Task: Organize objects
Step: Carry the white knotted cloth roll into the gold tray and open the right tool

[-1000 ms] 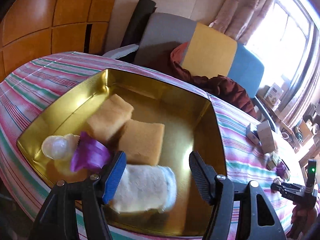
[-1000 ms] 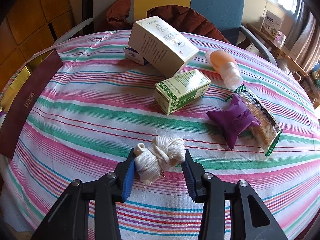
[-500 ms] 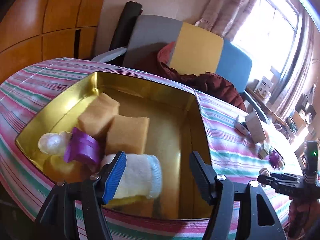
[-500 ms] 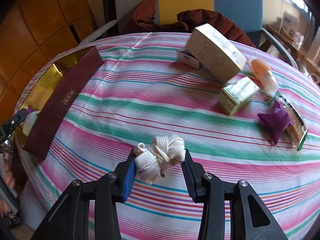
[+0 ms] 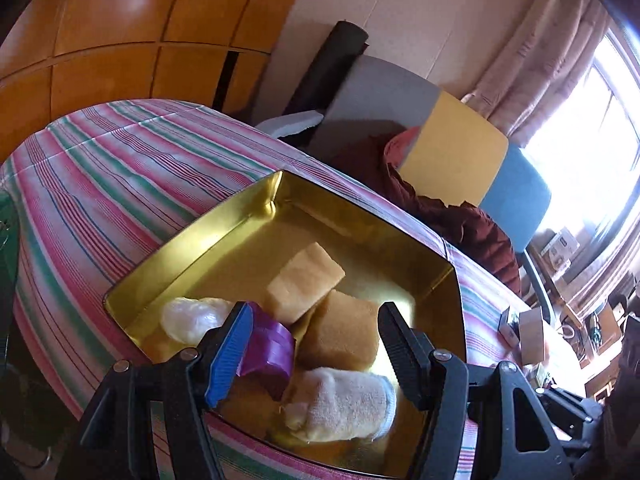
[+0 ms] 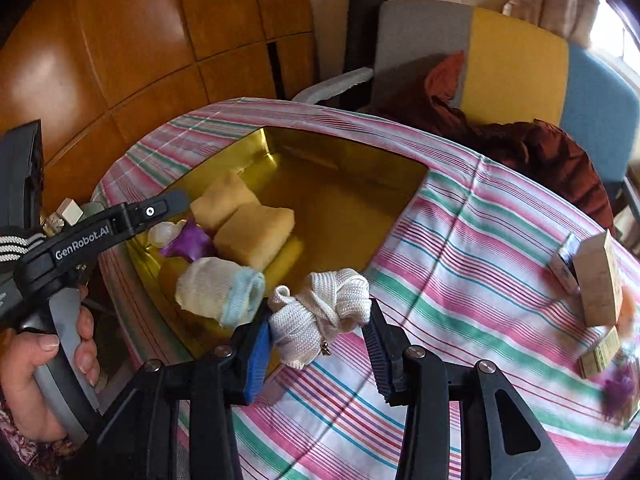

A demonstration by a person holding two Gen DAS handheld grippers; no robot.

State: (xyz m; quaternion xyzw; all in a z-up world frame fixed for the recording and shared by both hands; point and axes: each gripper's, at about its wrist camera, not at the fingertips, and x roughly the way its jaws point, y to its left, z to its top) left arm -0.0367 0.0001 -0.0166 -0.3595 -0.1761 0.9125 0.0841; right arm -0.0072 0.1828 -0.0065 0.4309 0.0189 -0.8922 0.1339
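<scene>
A gold tin [image 6: 348, 168] lies on the striped tablecloth, also seen in the left wrist view [image 5: 240, 216]. In it are two yellow sponges [image 6: 252, 232], a purple pouch [image 6: 190, 242], a pale translucent lump [image 5: 192, 318] and a rolled white sock with a blue cuff [image 6: 218, 290]. My right gripper [image 6: 316, 340] is shut on a knotted bundle of white webbing [image 6: 320, 312], held over the tin's near right edge. My left gripper [image 5: 316, 352] hovers open above the tin's near side, nothing between its pads; the sock [image 5: 344, 404] lies below it. A hand grips its handle [image 6: 60, 364].
Cardboard boxes [image 6: 596, 280] and a blurred purple pouch [image 6: 618, 388] sit on the cloth at the right. A chair [image 6: 516, 60] with a grey, yellow and blue back, draped with a dark red garment [image 6: 532, 148], stands behind the table. Wooden panels [image 6: 140, 40] line the left wall.
My right gripper has carried the webbing bundle leftward across the table to the tin's edge. My left gripper has drawn back and up a little from the sock.
</scene>
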